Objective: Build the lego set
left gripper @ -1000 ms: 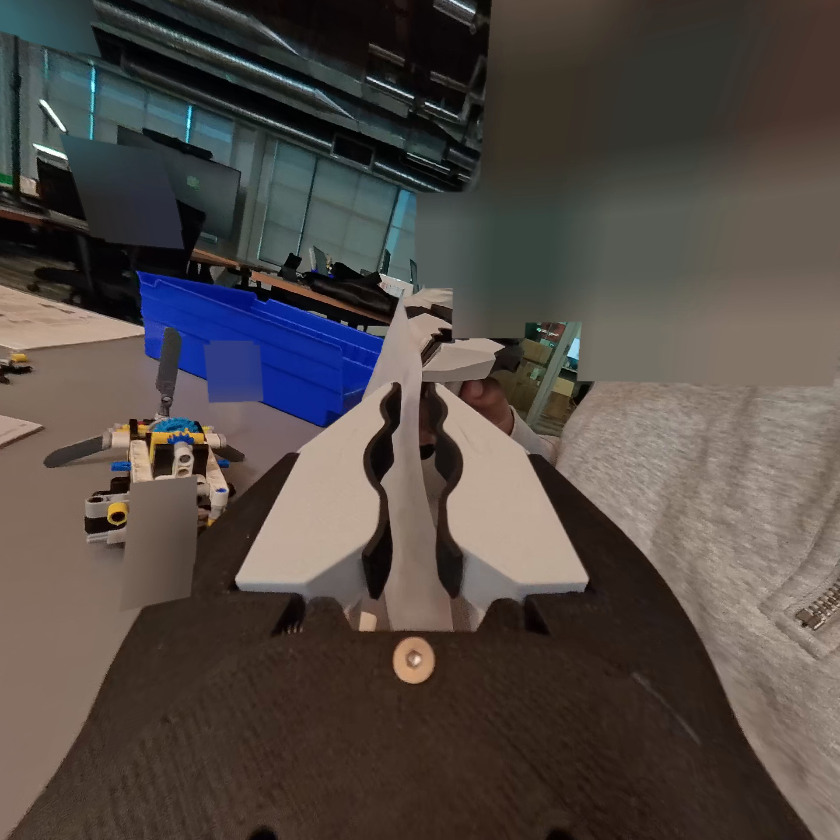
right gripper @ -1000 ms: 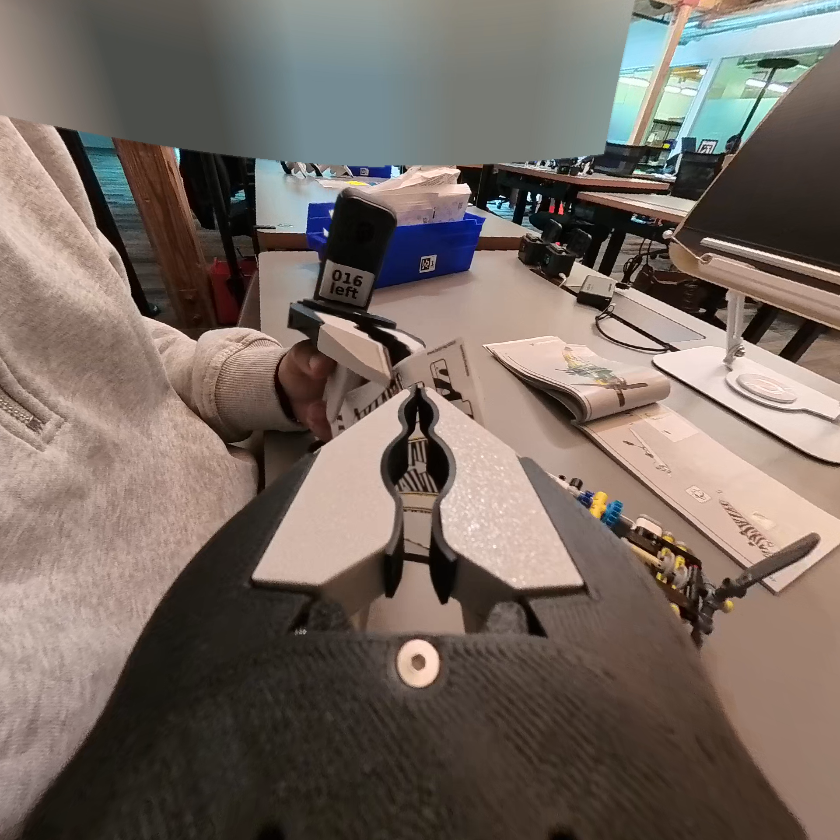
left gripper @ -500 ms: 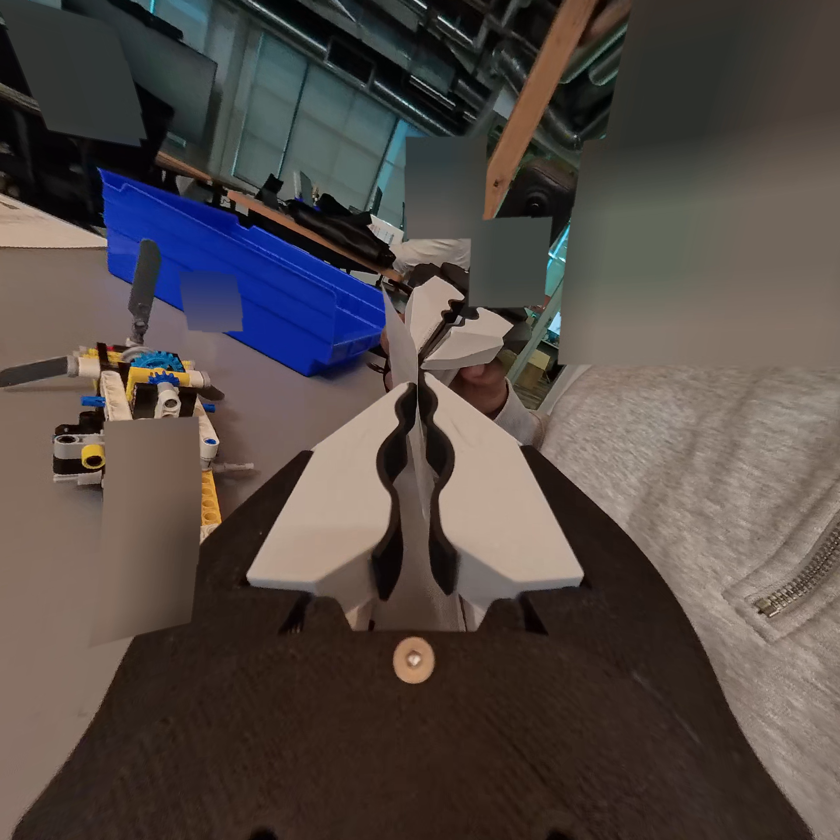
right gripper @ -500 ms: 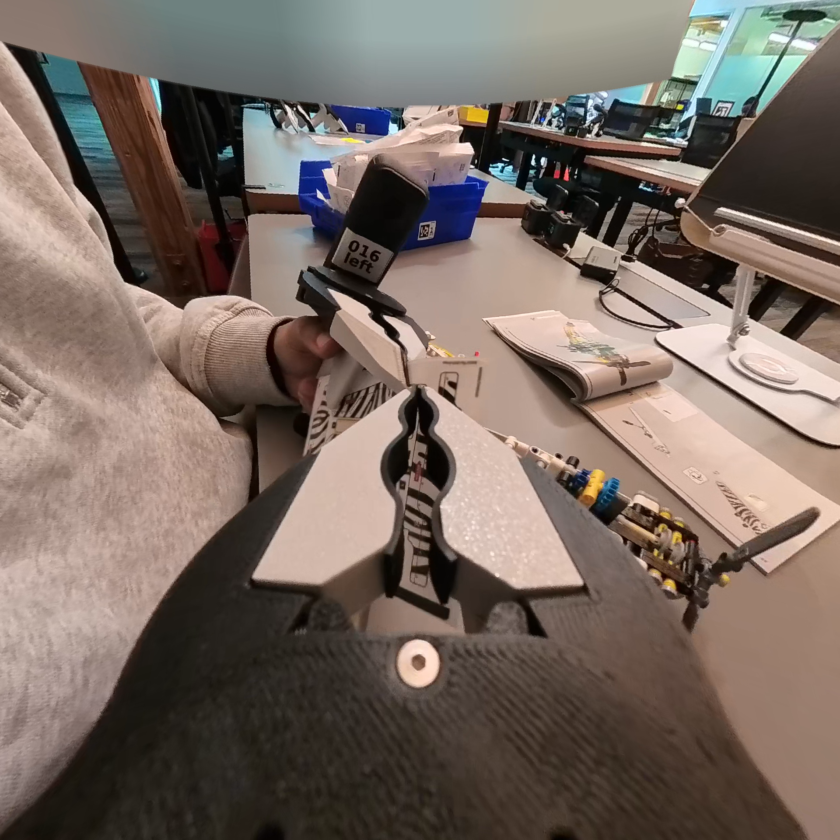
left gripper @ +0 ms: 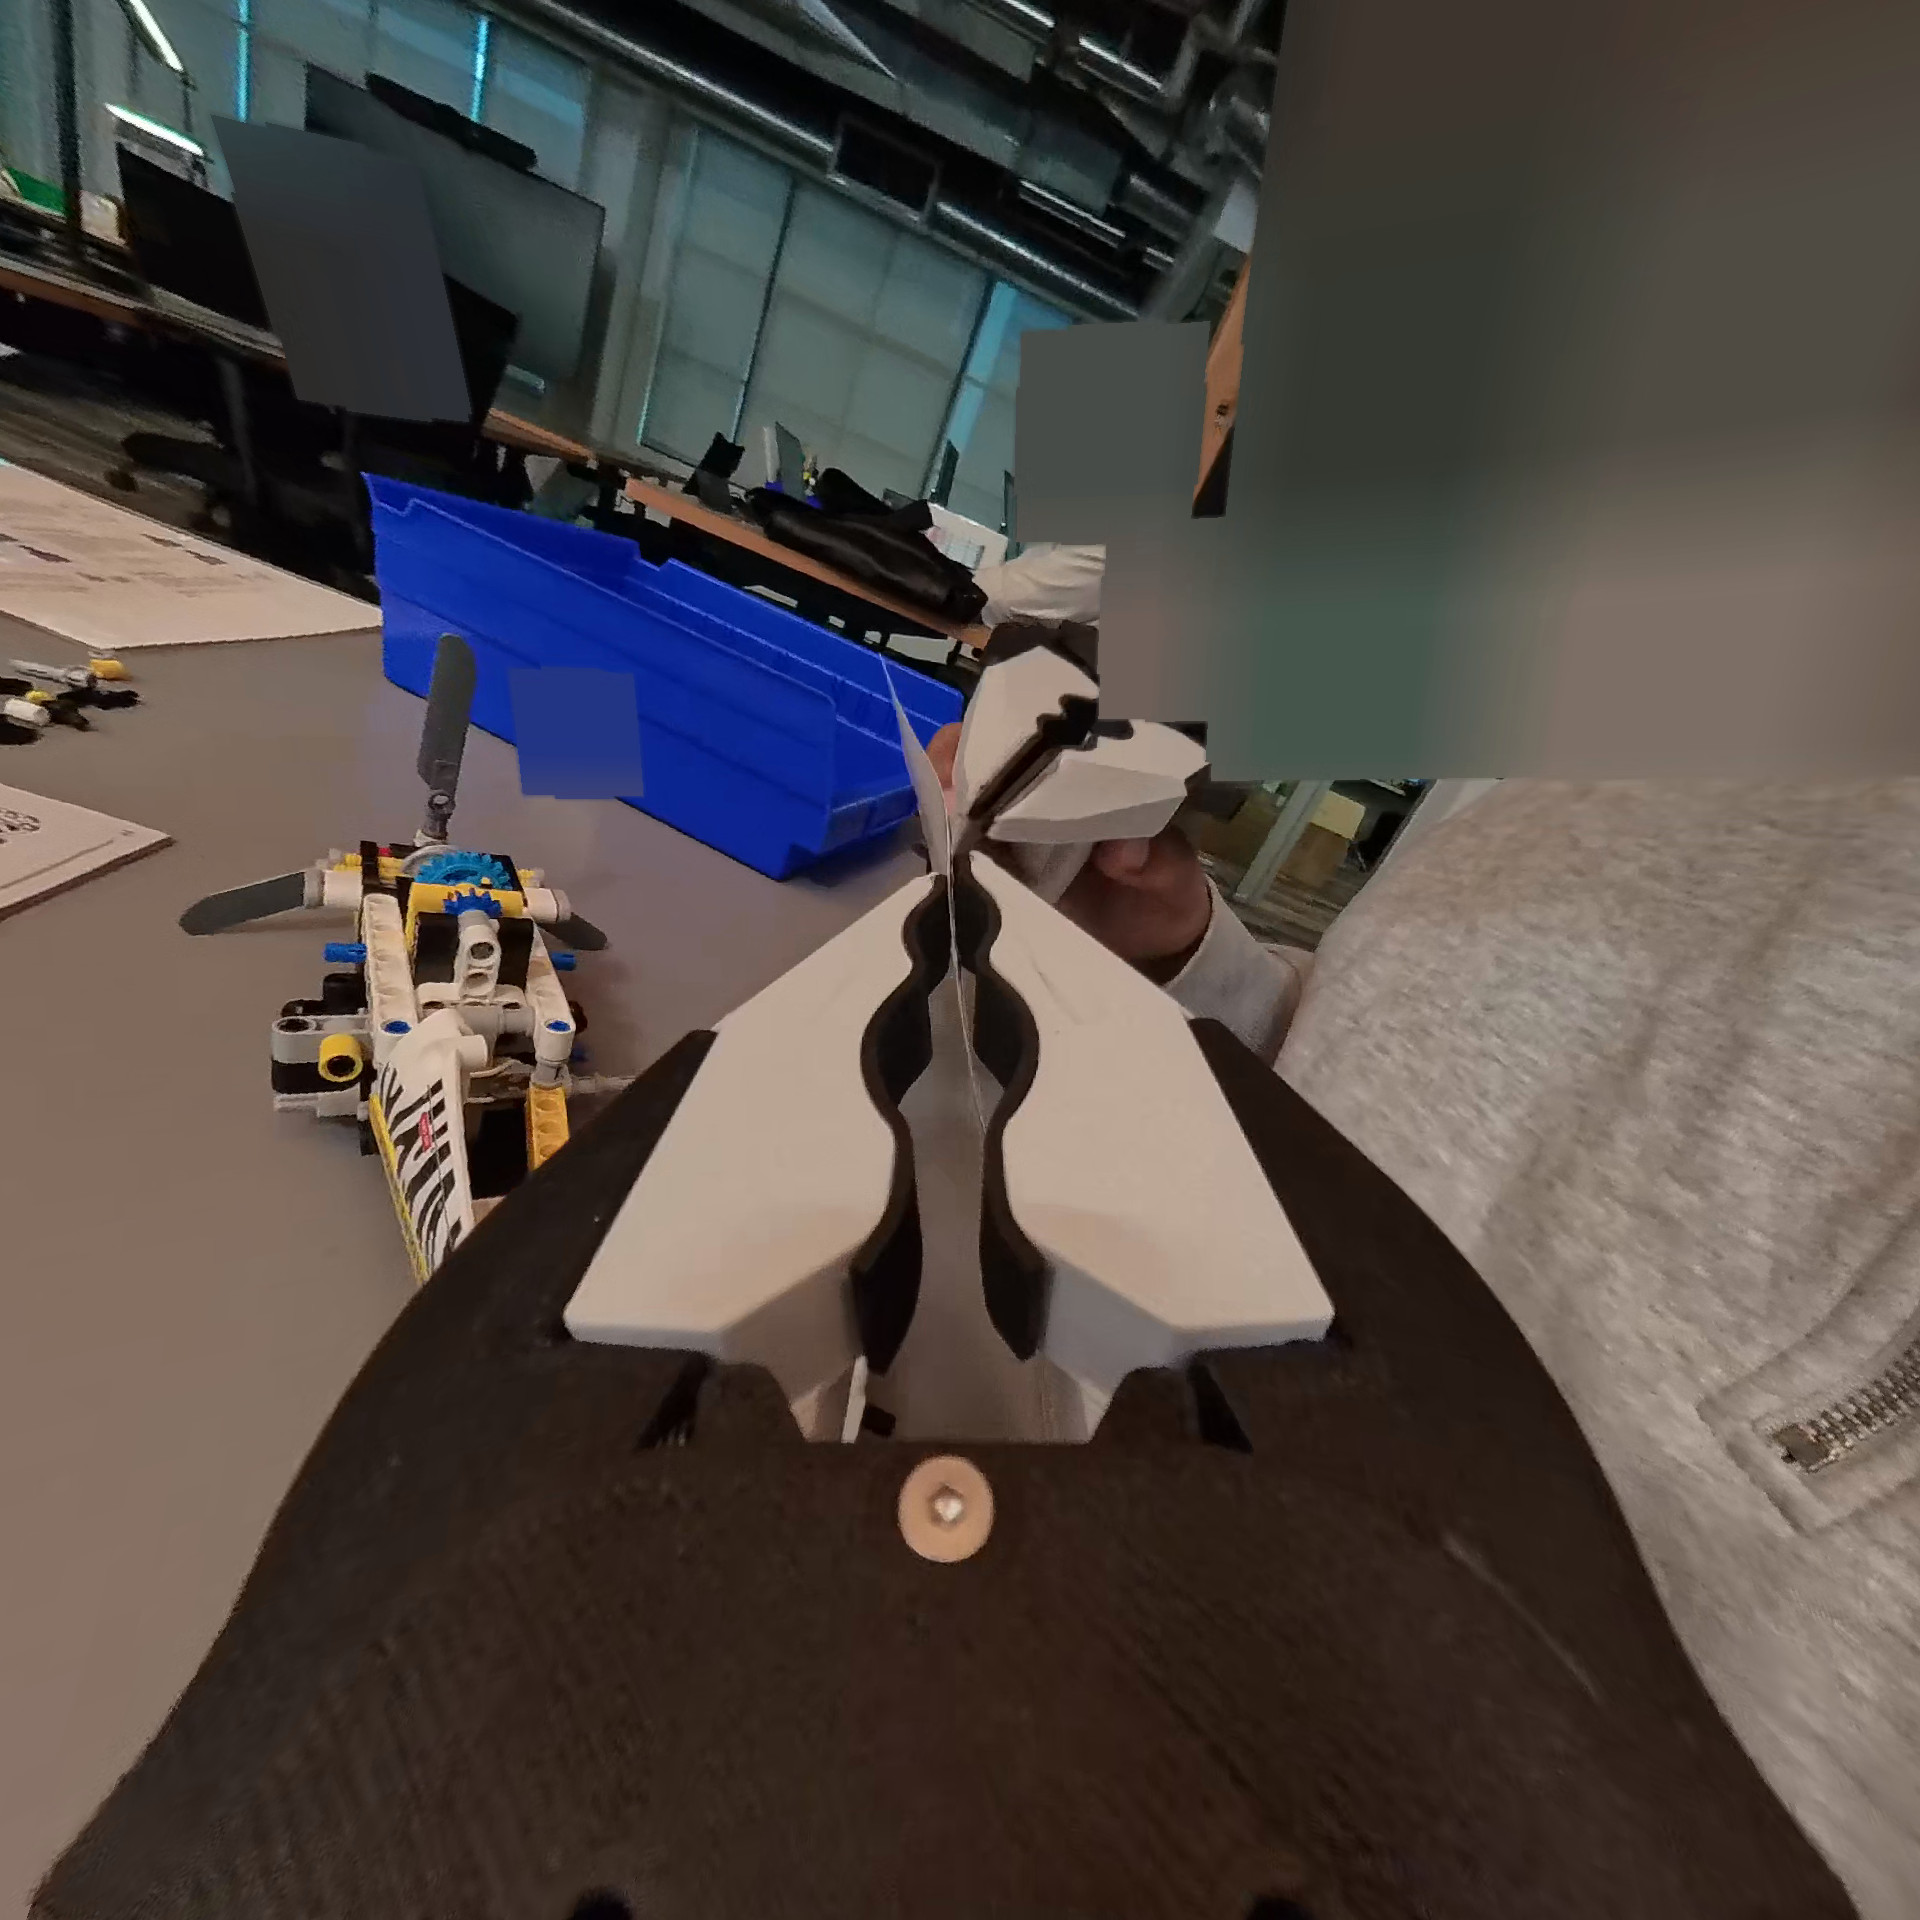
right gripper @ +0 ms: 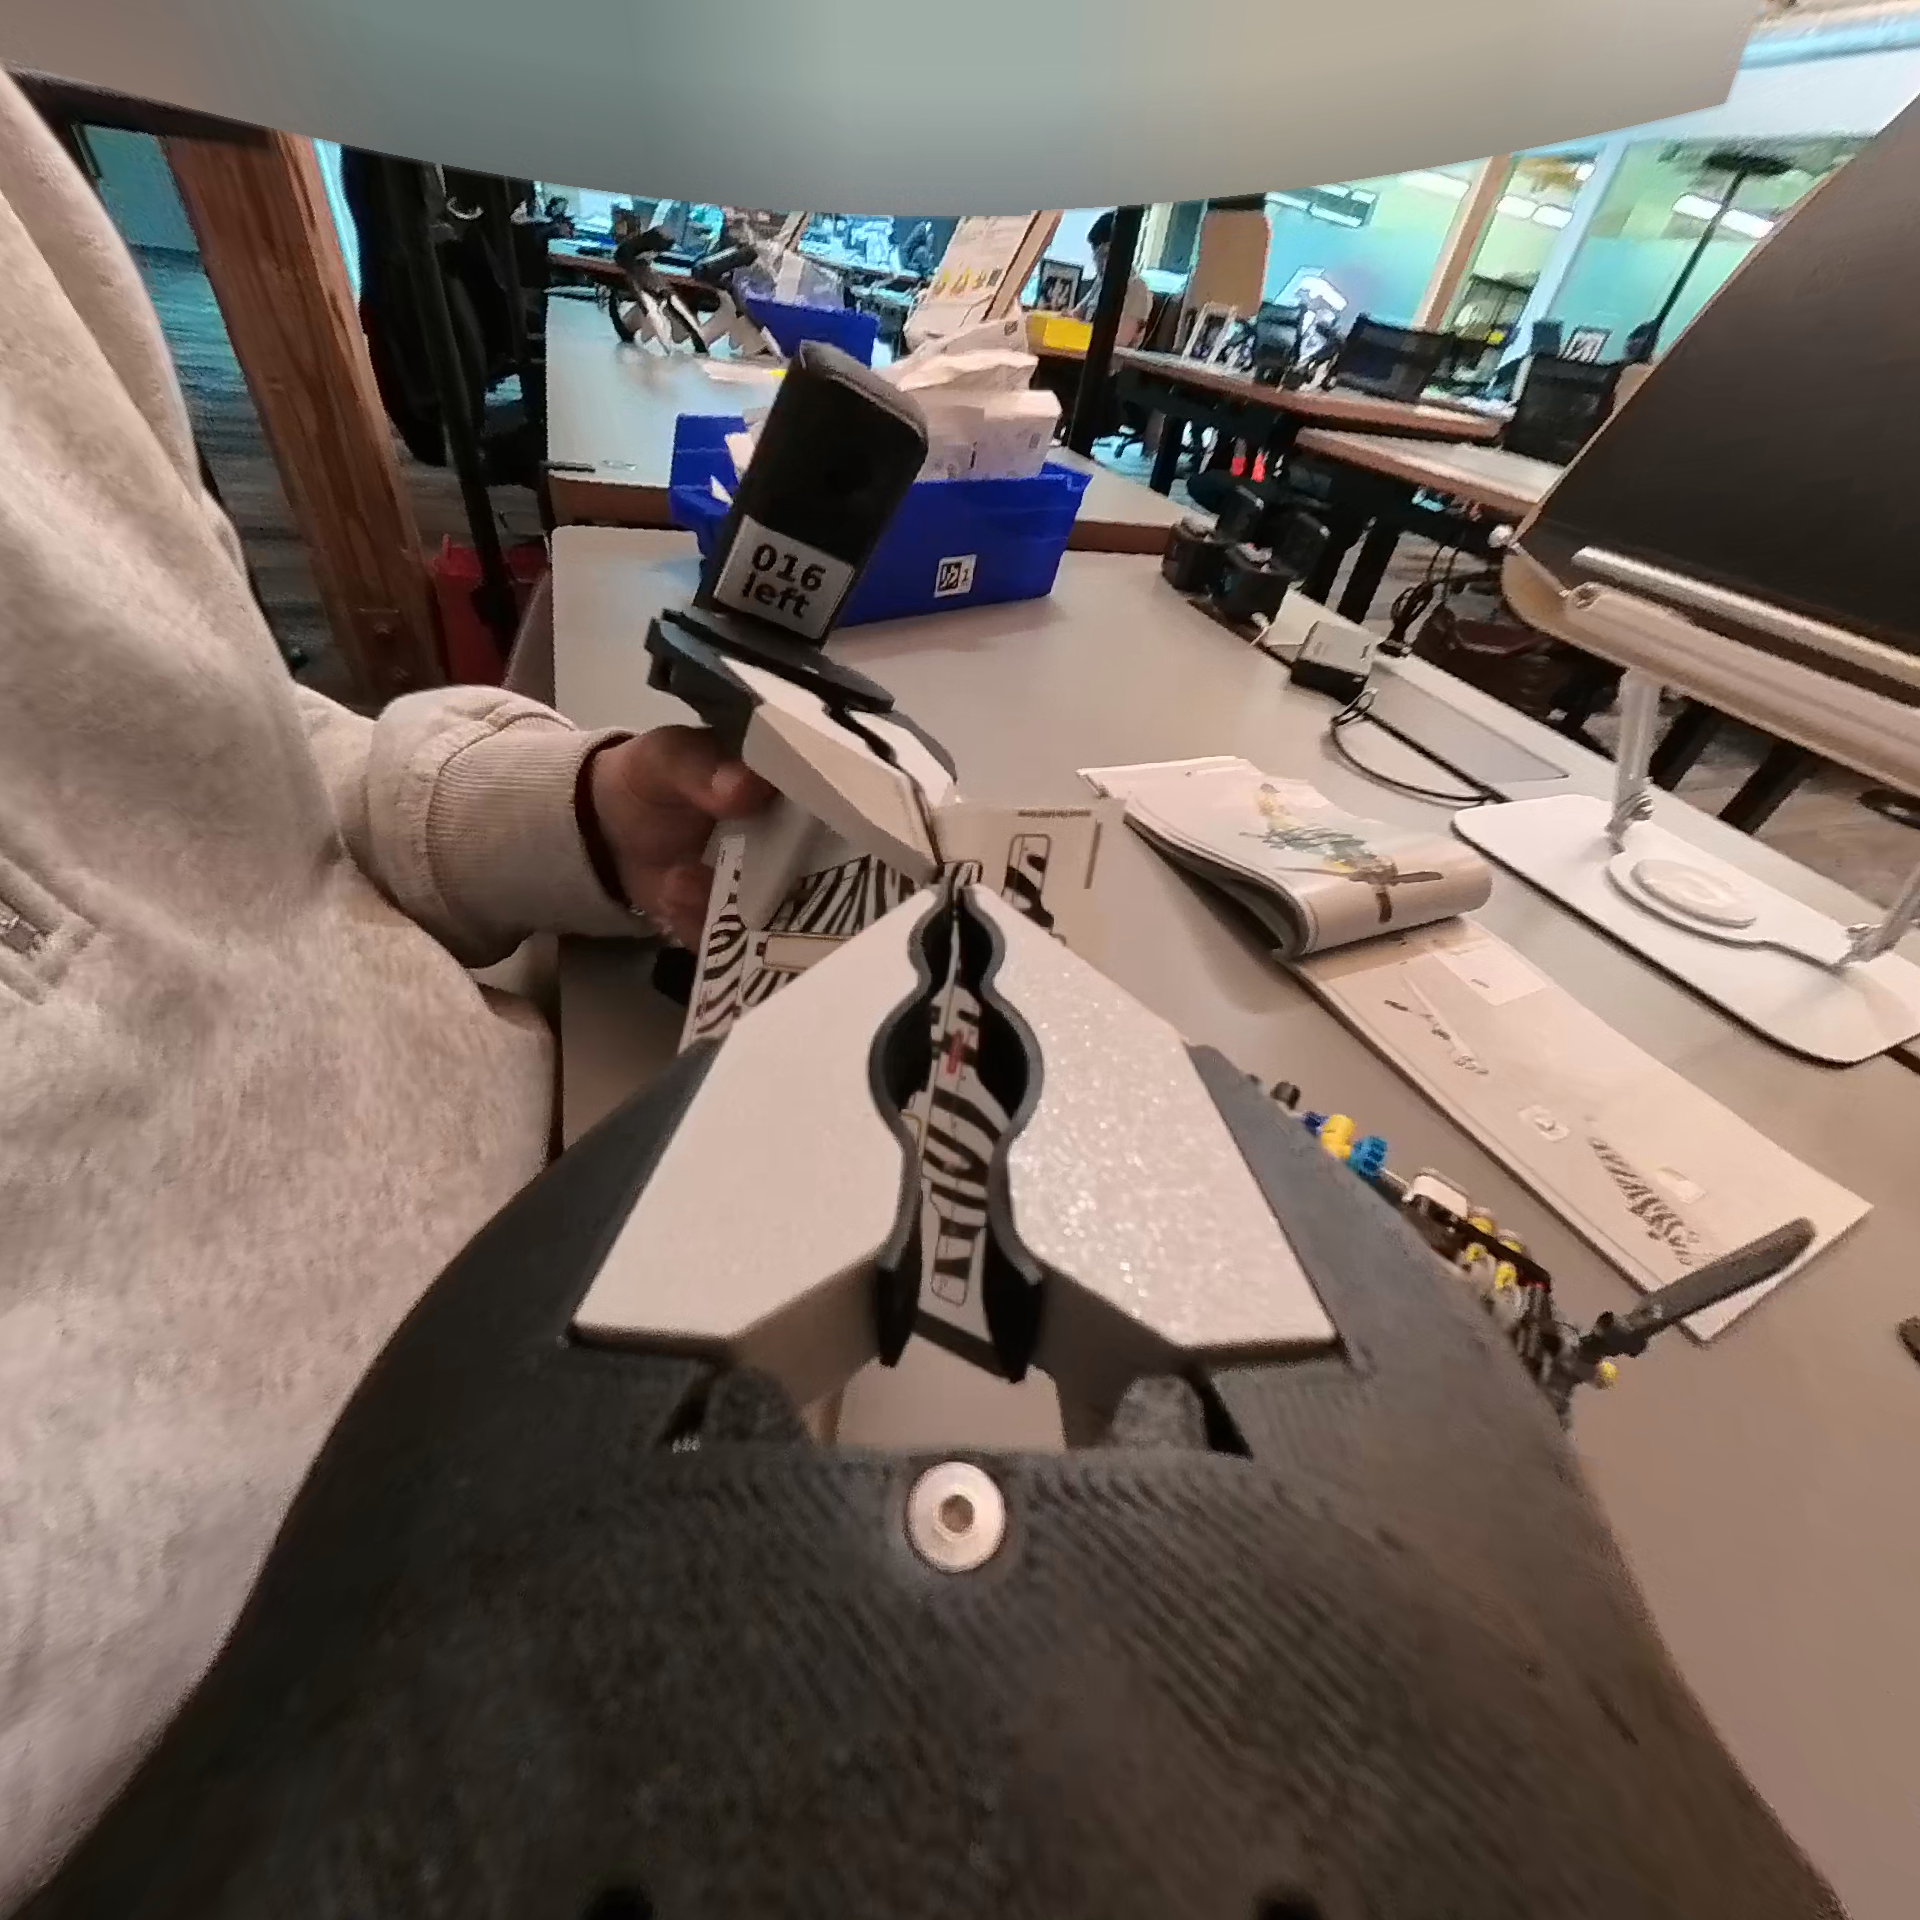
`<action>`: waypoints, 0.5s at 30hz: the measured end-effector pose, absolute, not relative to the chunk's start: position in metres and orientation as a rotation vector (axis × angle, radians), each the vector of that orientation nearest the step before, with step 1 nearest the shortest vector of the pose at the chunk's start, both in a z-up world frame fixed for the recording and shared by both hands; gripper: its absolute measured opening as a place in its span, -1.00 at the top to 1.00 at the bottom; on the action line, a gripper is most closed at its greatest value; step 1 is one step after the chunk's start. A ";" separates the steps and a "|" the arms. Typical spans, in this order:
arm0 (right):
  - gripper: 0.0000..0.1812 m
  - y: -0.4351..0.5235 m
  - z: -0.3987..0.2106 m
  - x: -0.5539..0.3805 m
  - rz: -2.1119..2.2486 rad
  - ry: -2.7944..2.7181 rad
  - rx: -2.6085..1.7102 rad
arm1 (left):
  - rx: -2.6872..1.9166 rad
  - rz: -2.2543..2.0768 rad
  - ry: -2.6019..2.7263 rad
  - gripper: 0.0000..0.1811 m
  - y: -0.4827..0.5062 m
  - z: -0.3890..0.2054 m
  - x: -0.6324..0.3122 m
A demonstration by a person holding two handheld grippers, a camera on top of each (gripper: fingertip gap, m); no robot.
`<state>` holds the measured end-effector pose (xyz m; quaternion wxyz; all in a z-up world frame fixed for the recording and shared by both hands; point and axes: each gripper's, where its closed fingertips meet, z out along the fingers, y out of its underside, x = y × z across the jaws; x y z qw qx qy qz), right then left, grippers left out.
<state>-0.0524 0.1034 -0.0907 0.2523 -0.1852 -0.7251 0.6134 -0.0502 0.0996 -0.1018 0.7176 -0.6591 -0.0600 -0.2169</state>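
Observation:
A zebra-striped sticker sheet [right gripper: 800, 914] is held in the air between both grippers, close to the person's chest. My left gripper [left gripper: 951, 883] is shut on the sheet's edge [left gripper: 920, 769], which shows edge-on there. My right gripper [right gripper: 951, 883] is shut on the sheet too, and a striped part [right gripper: 951, 1174] lies between its jaws. Each gripper shows in the other's view, the right one [left gripper: 1060, 769] and the left one [right gripper: 914, 821], tip to tip. The partly built lego aircraft [left gripper: 436, 997] lies on the grey table [left gripper: 156, 1299] and also shows in the right wrist view [right gripper: 1496, 1268].
A blue bin [left gripper: 665, 665] stands behind the model. Loose pieces [left gripper: 62, 696] and paper sheets [left gripper: 125, 571] lie at the far left. A folded instruction booklet [right gripper: 1309, 873], an open sheet [right gripper: 1558, 1101] and a white stand base [right gripper: 1683, 914] lie to the right. The person's grey sweatshirt [left gripper: 1610, 1143] is close by. The grippers are tip to tip, or close to it.
Both grippers stay shut on the sheet. The sheet has turned and more of its striped print now lies between the right jaws. The left gripper has tilted and swung back.

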 end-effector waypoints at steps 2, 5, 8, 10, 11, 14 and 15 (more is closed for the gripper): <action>0.96 0.104 -0.088 -0.054 1.662 -1.948 -0.504 | -1.454 -0.478 -0.124 1.00 0.100 -0.101 -0.049; 0.91 0.102 -0.090 -0.055 1.658 -1.954 -0.506 | -1.442 -0.454 -0.099 1.00 0.100 -0.099 -0.047; 0.89 0.100 -0.094 -0.056 1.649 -1.973 -0.508 | -1.444 -0.408 -0.072 1.00 0.100 -0.097 -0.044; 0.89 0.099 -0.094 -0.056 1.661 -1.973 -0.508 | -1.446 -0.375 -0.053 1.00 0.100 -0.097 -0.043; 0.90 0.099 -0.094 -0.055 1.673 -1.974 -0.510 | -1.445 -0.361 -0.046 1.00 0.100 -0.096 -0.043; 0.92 0.098 -0.093 -0.053 1.705 -1.986 -0.510 | -1.443 -0.347 -0.034 1.00 0.099 -0.095 -0.042; 0.94 0.097 -0.093 -0.052 1.710 -1.989 -0.509 | -1.444 -0.339 -0.033 1.00 0.100 -0.095 -0.042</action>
